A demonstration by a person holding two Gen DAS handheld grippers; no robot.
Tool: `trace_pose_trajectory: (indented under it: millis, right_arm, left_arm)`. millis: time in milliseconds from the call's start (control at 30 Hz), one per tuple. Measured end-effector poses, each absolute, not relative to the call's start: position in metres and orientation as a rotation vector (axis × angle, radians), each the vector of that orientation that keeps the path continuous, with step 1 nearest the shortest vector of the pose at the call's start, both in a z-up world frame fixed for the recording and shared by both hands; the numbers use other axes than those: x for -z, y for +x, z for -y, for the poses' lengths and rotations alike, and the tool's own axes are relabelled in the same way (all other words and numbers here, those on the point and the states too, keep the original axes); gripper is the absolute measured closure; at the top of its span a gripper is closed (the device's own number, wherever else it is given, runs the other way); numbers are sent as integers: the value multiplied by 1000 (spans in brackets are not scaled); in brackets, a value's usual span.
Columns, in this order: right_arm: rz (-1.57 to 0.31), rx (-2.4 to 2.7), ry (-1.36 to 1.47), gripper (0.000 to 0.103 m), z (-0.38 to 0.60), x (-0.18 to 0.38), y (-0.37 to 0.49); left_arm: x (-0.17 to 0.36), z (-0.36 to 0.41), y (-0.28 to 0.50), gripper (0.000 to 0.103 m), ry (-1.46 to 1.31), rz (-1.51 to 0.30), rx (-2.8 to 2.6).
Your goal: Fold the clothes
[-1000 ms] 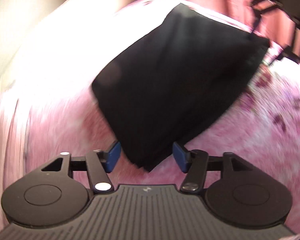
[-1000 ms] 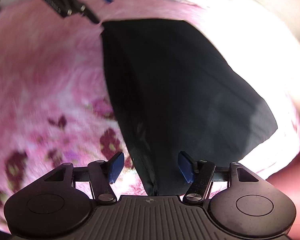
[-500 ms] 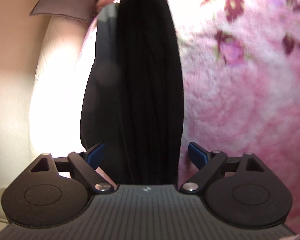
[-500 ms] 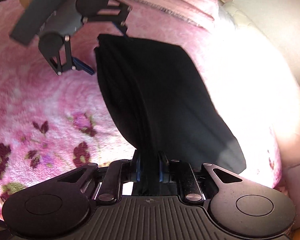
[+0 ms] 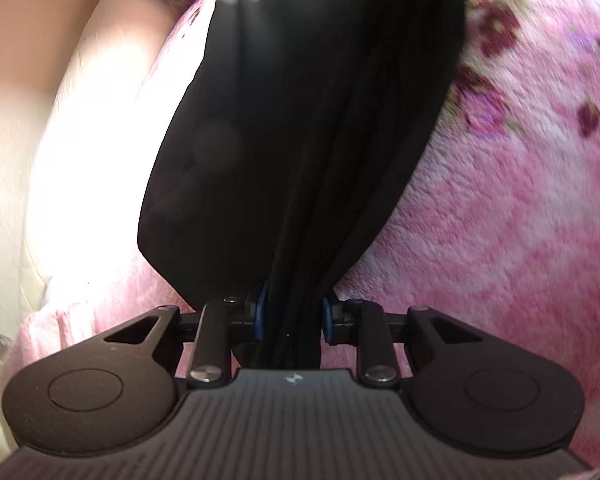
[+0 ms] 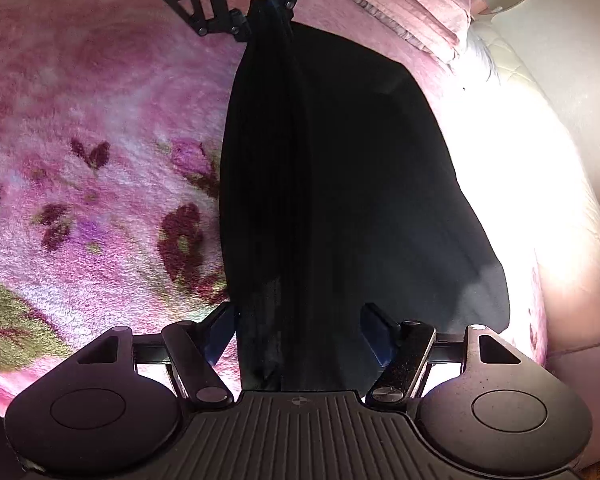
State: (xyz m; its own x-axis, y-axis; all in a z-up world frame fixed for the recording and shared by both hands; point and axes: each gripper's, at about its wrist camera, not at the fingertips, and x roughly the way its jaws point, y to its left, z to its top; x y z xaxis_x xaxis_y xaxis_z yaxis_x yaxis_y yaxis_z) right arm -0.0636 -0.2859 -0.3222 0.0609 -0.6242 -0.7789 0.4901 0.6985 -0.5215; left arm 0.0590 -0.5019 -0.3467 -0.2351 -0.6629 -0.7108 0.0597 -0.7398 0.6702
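A black garment (image 5: 300, 128) lies on a pink flowered blanket (image 5: 500, 220). My left gripper (image 5: 293, 316) is shut on a bunched edge of it, with folds running away from the blue pads. In the right wrist view the garment (image 6: 340, 184) stretches from my right gripper (image 6: 300, 332) to the left gripper (image 6: 268, 4) at the far end. My right gripper's jaws stand wide apart, with the cloth between them but untouched by the blue pads.
The pink blanket (image 6: 80, 180) has dark red flowers and a green patch. A cream padded headboard or wall (image 5: 16, 120) runs along the bed's side. A pink pillow edge (image 6: 400, 0) lies at the far end. Strong light washes out the bed's edge.
My left gripper has closed on the garment's edge. My right gripper, shut on the cloth half a second ago, has opened. The left gripper now sits at the garment's far end.
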Motion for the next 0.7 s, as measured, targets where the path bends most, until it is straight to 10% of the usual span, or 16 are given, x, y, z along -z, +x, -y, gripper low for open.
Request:
trace_pose_trajectory:
  millis: [133,200,267,700]
  right_arm:
    - [-1277,837,-209,42,288,329,-68]
    - [-1302,836,-211,76,293,323,-73]
    - [-1307,829,-201,86,295,312,-79]
    - [-1240,830,-269,90,350,137,-127]
  left_arm:
    - [332,508,60,82,1547,690,2037]
    - [325,507,58,82,1560,682,2045]
    - [315,506,52,83,1576,656,2053]
    - [180,502,26,84,1462,456,2037]
